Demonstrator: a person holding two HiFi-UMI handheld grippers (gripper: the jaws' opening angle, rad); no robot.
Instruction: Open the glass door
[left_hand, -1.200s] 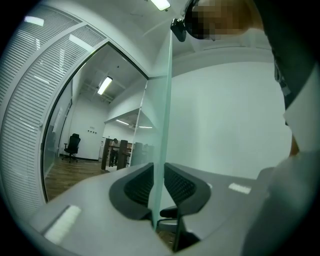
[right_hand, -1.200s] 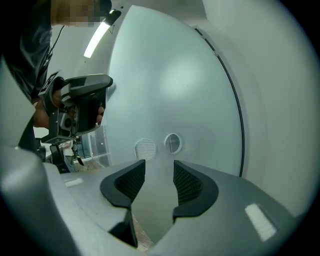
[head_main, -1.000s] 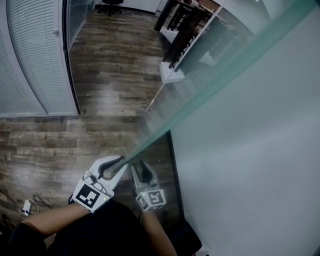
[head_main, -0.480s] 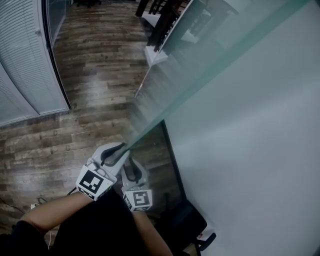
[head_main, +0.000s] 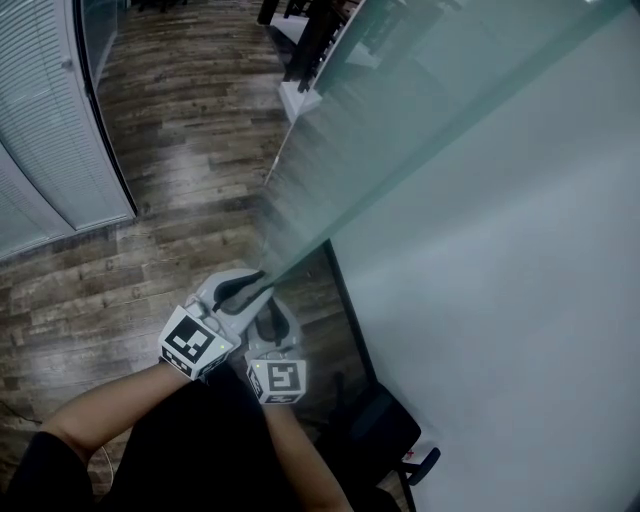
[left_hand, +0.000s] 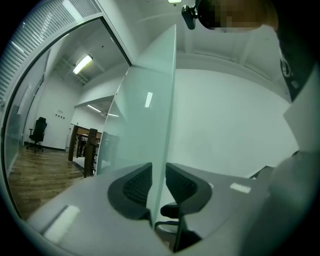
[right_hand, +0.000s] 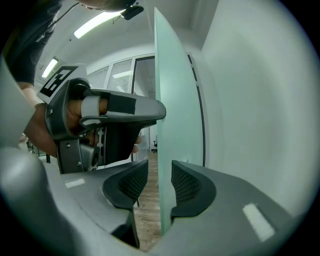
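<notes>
The glass door (head_main: 420, 150) is a frosted greenish pane whose free edge runs diagonally through the head view. My left gripper (head_main: 250, 284) is shut on that edge, and in the left gripper view the pane (left_hand: 152, 120) fills the space between the left gripper's (left_hand: 158, 175) pads. Just below it my right gripper (head_main: 272, 312) straddles the same edge. In the right gripper view the pane (right_hand: 175, 100) stands between the right gripper's (right_hand: 160, 175) jaws. Those jaws have just been closing, and a gap still shows beside the left pad. The left gripper (right_hand: 117, 117) shows there too, close by.
A white wall (head_main: 540, 330) stands right of the door. Dark wood flooring (head_main: 180, 130) lies to the left, bounded by a blind-covered glass partition (head_main: 40, 120). A black office chair (head_main: 385, 435) sits behind the glass at the bottom. Dark desks (head_main: 310, 35) stand further off.
Both grippers have shifted slightly up the picture along the door edge. The right gripper has drawn closer under the left one. The floor and partition have slid leftwards in the head view.
</notes>
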